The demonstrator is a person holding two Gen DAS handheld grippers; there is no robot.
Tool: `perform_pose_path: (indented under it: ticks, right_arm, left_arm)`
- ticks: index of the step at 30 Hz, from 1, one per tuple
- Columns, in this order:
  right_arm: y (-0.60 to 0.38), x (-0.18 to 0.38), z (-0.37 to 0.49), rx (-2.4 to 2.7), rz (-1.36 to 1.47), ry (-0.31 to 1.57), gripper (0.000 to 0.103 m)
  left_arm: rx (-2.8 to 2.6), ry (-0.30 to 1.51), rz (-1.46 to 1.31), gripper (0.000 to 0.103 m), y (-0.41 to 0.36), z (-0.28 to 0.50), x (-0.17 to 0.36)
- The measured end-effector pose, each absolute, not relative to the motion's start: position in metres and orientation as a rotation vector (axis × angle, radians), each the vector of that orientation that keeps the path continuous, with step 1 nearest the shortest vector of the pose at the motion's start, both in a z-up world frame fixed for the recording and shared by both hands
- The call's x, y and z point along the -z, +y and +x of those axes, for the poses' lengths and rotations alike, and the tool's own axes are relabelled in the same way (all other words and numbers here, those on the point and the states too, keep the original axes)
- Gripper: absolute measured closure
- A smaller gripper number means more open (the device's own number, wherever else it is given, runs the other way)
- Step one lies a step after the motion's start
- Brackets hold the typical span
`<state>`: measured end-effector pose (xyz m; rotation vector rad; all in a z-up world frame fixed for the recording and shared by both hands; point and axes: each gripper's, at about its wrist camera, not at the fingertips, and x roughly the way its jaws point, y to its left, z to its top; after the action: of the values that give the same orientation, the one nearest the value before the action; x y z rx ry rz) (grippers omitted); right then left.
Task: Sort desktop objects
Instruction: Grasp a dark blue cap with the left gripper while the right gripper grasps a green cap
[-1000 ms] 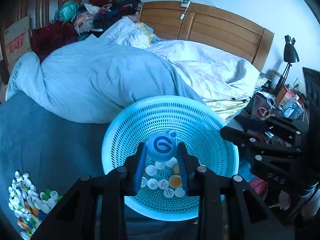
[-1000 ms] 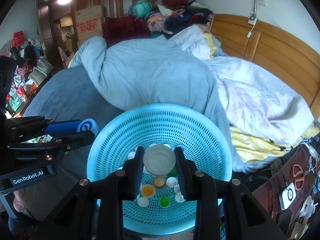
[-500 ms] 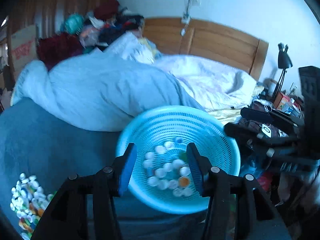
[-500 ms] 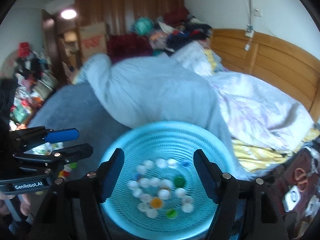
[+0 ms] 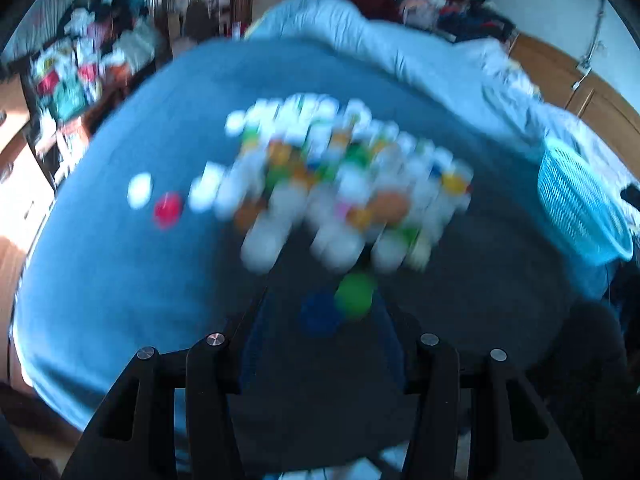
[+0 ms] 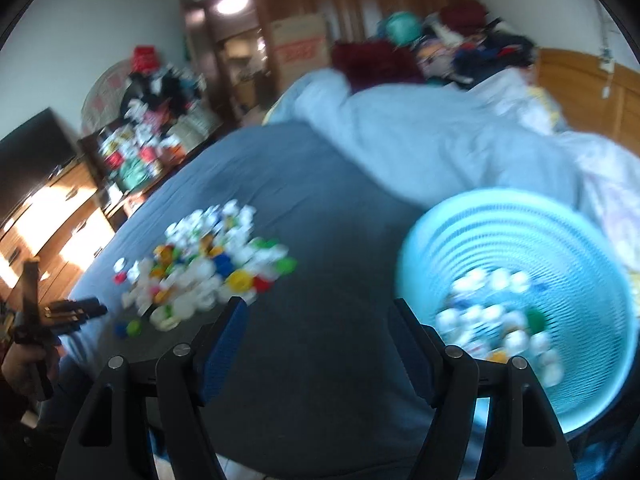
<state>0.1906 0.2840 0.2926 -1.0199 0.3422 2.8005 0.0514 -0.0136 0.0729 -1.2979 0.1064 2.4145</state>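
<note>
While both grippers, left gripper [image 5: 320, 316] and right gripper [image 6: 316, 332], gape empty, mixed-colour plastic bottle caps [image 6: 208, 268] heap beside the round turquoise perforated plastic basket [image 6: 520, 248].

Nothing legible: red print on the cardboard box [image 6: 298, 46] by the wardrobe is too blurred to read, and no other text shows anywhere.

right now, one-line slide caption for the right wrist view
Open right hand-held gripper above dark blue bedsheet, between colourful plastic bottle-cap pile and round light-blue plastic mesh basket.
</note>
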Motion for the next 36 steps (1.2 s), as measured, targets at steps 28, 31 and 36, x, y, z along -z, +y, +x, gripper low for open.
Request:
perform_pose_path:
  ticks: [28, 31, 36]
  right_arm:
    - [0.035, -0.169, 0.023, -3.108, -1.632, 0.099, 0.044]
    - [0.024, -0.159, 0.009, -3.083, -1.619, 0.029, 0.044]
    - [0.017, -0.141, -0.004, -3.039, -1.671, -0.011, 0.047]
  left_arm:
    - [-2.572, -0.083, -1.136, 0.078, -0.074, 0.035, -0.07]
    - [-2.569, -0.09, -1.131, 0.078, -0.076, 0.036, -0.072]
    - [-2.561, -0.099, -1.129, 0.078, -0.075, 0.036, -0.073]
